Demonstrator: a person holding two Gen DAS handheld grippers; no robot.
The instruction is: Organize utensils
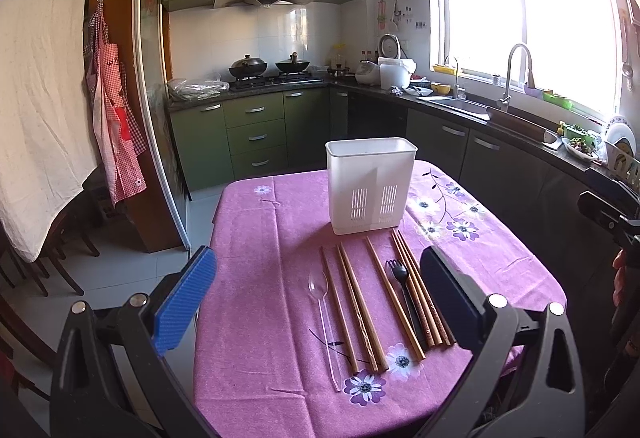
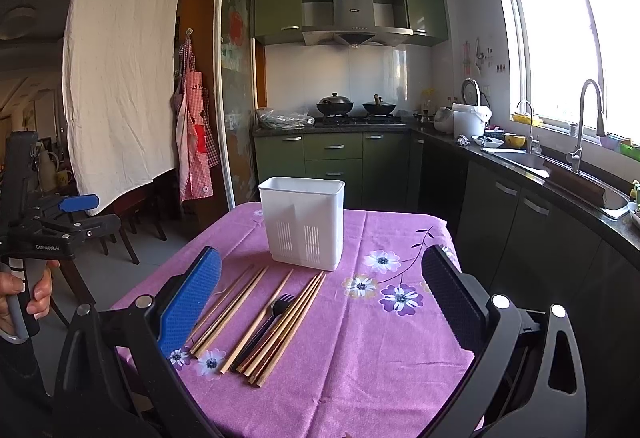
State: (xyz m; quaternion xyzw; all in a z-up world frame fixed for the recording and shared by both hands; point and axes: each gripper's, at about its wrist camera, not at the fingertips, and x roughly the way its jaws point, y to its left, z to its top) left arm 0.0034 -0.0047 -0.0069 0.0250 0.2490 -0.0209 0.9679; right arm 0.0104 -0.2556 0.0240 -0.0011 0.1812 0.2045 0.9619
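A white plastic utensil holder (image 1: 370, 184) stands upright on the purple flowered tablecloth (image 1: 280, 378); it also shows in the right wrist view (image 2: 303, 222). In front of it lie several wooden chopsticks (image 1: 360, 306), a black fork (image 1: 402, 280) and a clear plastic spoon (image 1: 322, 302). In the right wrist view the chopsticks (image 2: 280, 326) and fork (image 2: 276, 312) lie left of centre. My left gripper (image 1: 316, 302) is open above the utensils, empty. My right gripper (image 2: 320, 306) is open above the cloth, empty. The left gripper also shows at the far left of the right wrist view (image 2: 60, 214).
A green kitchen counter with a sink and tap (image 1: 516, 78) runs along the right. A stove with two woks (image 1: 268, 68) is at the back. Dark wooden chairs (image 1: 52, 262) stand left of the table. An apron (image 1: 116, 126) hangs on the left.
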